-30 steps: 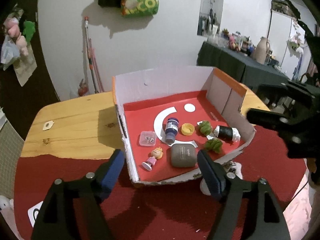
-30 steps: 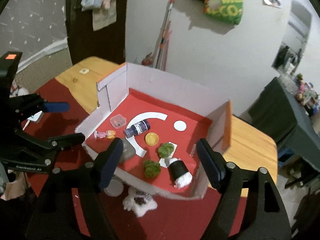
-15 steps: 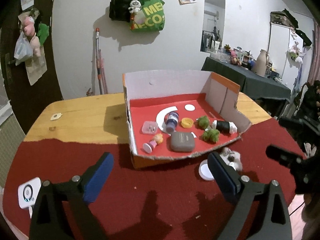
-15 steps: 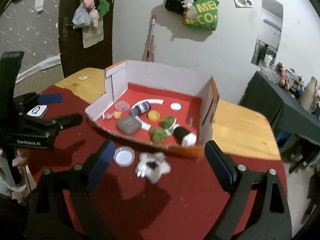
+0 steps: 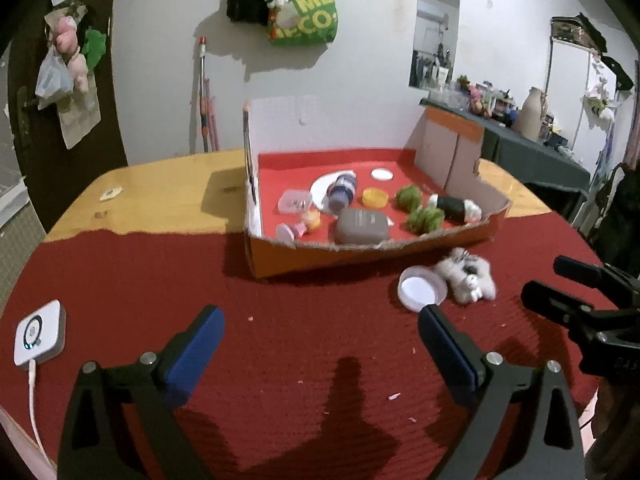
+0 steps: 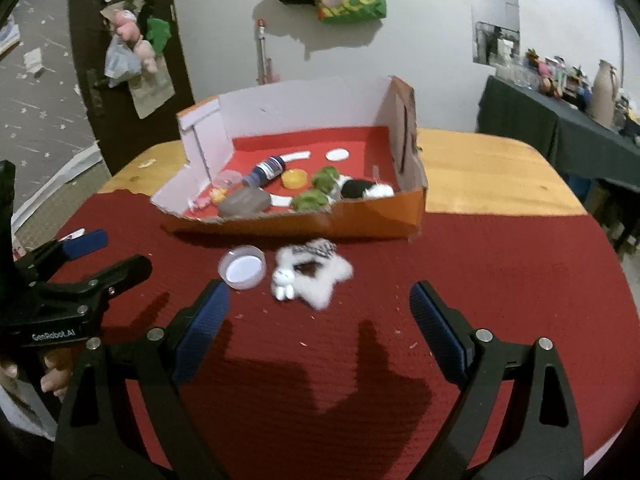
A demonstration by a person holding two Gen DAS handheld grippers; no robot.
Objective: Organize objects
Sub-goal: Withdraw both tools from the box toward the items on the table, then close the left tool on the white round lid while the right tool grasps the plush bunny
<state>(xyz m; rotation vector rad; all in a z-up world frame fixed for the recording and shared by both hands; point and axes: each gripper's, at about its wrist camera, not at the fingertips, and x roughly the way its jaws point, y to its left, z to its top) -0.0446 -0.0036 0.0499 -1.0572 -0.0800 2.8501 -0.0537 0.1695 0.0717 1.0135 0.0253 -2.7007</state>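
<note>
Both hand-held grippers wide and empty over the red cloth, box ahead

The cardboard box (image 6: 360, 216) on the bench (image 6: 500, 176) already collects the small items, so the white lid (image 6: 242, 267) and plush toy (image 6: 308, 274) outside its front wall likely remain to sort. Both lie just ahead of the right hand-held gripper (image 6: 318, 320), between its spread fingers; the left hand-held gripper (image 5: 320, 344) hangs further left, lid (image 5: 418, 289) near its right finger

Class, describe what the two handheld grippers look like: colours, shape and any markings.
The left gripper and right gripper are alike: matte black angular frames with silver screws, each forking into two fingers tipped with blue ribbed pads. The left one's body bears white "GenRobot.AI" lettering. No cables or sleeves are visible.
</note>
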